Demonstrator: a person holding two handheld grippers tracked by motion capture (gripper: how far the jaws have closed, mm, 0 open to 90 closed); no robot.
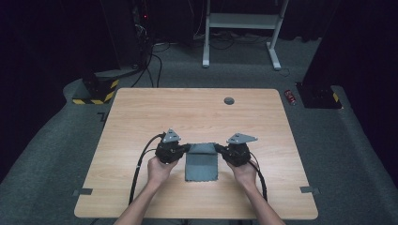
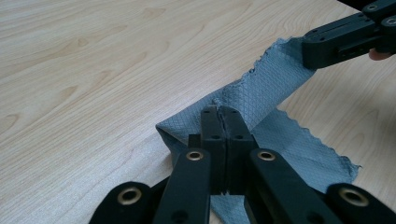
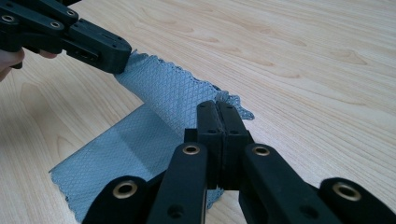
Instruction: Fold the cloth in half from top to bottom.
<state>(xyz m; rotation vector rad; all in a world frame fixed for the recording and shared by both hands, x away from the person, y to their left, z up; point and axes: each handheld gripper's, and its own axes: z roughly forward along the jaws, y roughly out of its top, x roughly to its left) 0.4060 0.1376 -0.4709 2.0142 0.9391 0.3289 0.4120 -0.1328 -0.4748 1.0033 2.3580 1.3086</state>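
Left gripper in my left hand is clenched on one far corner of the grey cloth; its two black jaws press flat together with the quilted fabric pinched between their tips. Right gripper in my right hand is clenched in the same way on the opposite far corner of that cloth.

Position of the cloth:
- Between my two grippers, the far edge of the cloth runs taut and raised off the wooden table, from one pair of jaw tips to the other.
- Nearer to me than the jaw tips, the rest of the cloth lies flat on the table, between my two hands, with its zigzag-cut near edge closest to my side.
- From the left gripper view, the lifted strip of cloth rises to the upper right and ends in the jaws of my right gripper; from the right gripper view, it rises to the upper left and ends in the jaws of my left gripper.

Beyond the grippers, the tabletop carries a small round grey cap near its far edge. Past the table, a white frame stands on the grey carpet.
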